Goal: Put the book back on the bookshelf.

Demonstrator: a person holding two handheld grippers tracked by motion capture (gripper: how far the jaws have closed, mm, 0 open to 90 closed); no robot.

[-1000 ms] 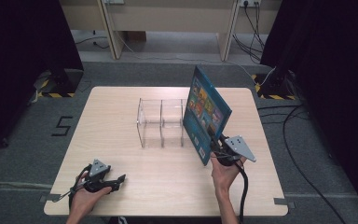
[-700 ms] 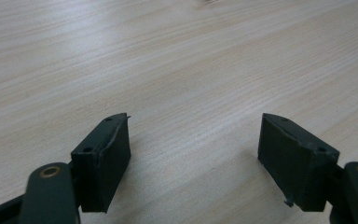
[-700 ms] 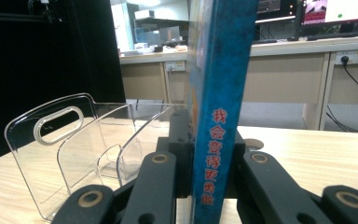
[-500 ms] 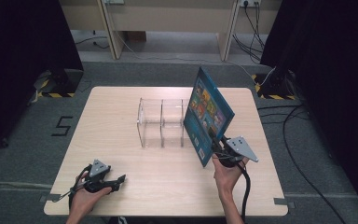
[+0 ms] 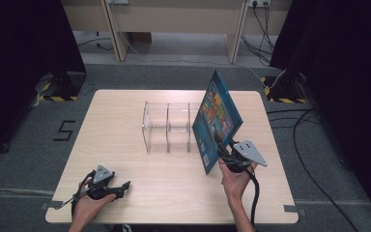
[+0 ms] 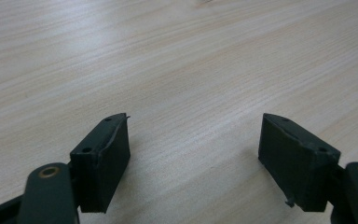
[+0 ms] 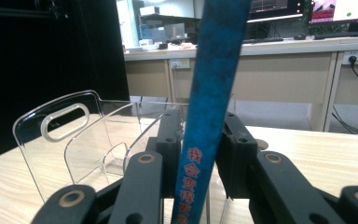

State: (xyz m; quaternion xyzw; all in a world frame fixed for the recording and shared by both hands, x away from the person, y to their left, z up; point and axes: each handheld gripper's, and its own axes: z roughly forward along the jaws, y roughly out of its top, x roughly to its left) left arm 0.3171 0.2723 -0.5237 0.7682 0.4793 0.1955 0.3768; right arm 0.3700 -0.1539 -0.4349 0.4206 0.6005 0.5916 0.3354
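Note:
My right gripper (image 5: 222, 147) is shut on a thin blue picture book (image 5: 216, 119), held nearly upright and tilted, just right of a clear plastic file rack (image 5: 169, 126). In the right gripper view the book's blue spine (image 7: 214, 93) rises between the two black jaws, and the clear rack (image 7: 74, 140) with its slotted handle stands ahead to the left. My left gripper (image 5: 121, 186) rests low at the table's front left, open, with nothing between its jaws. The left gripper view shows its fingers (image 6: 103, 161) spread wide over bare wood.
The light wooden table (image 5: 125, 116) has bare room left of the rack and along the front. Beyond the far edge are desk legs and cables (image 5: 261, 14) on the floor. Black curtains stand at both sides.
The book in my right gripper has shifted slightly toward the rack and stands a little more upright. The left gripper has not moved.

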